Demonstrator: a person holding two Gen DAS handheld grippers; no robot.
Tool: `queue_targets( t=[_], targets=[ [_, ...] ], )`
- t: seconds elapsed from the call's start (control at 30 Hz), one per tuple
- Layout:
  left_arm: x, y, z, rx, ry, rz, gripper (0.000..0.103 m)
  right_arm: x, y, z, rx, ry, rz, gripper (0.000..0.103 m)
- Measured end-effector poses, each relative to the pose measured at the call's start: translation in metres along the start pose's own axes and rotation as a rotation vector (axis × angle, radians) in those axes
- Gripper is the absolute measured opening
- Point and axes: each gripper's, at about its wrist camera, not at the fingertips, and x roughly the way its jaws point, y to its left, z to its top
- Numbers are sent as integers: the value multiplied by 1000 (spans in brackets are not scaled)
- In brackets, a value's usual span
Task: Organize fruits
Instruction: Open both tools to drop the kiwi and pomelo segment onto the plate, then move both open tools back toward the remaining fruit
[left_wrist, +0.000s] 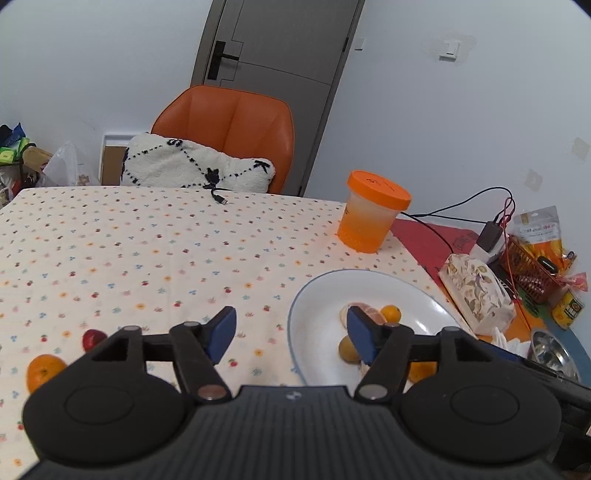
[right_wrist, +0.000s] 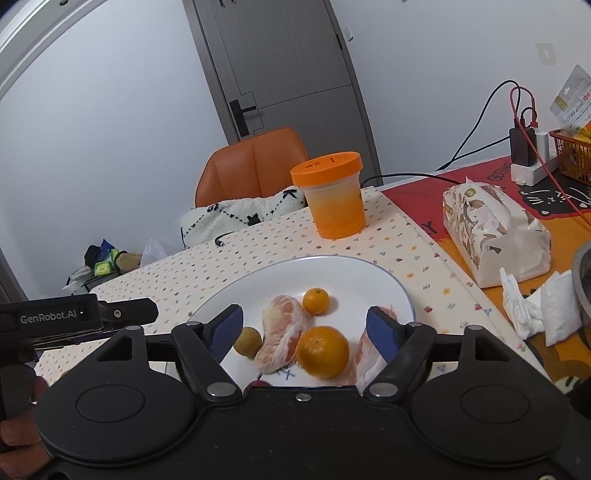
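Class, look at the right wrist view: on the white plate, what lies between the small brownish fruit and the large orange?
A peeled citrus segment lies between the small brownish fruit and the large orange on the white plate, close to both; the right wrist view shows it.

The plate (right_wrist: 391, 284) looks like glossy white ceramic. The tablecloth (left_wrist: 147, 251) is matt printed cloth. The tub (right_wrist: 336, 199) is translucent plastic with a smooth orange lid. The chair (left_wrist: 229, 122) has smooth, leather-like upholstery; the cushion (left_wrist: 195, 166) on it is fluffy fleece. The orange (right_wrist: 322, 351) has a finely dimpled, slightly shiny rind. The bowl (left_wrist: 554, 350) is shiny metal.
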Motion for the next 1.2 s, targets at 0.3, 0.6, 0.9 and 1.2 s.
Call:
queue_targets(
  t=[0.3,0.6,0.9,1.2],
  targets=[
    [-19,19,-8,-19,24,31,77,-18,10,-11,11,-7,-3,87],
    [-48,36,-15,-63,24,77,92,-36,26,-15,-1,-1,23,101],
    [-79,54,-19,-123,-6,88,103,-54,35,-15,7,5,40,103],
    [-119,70,-22,-134,-64,102,103,-71,53,-17,-26,-1,70,103]
  ],
)
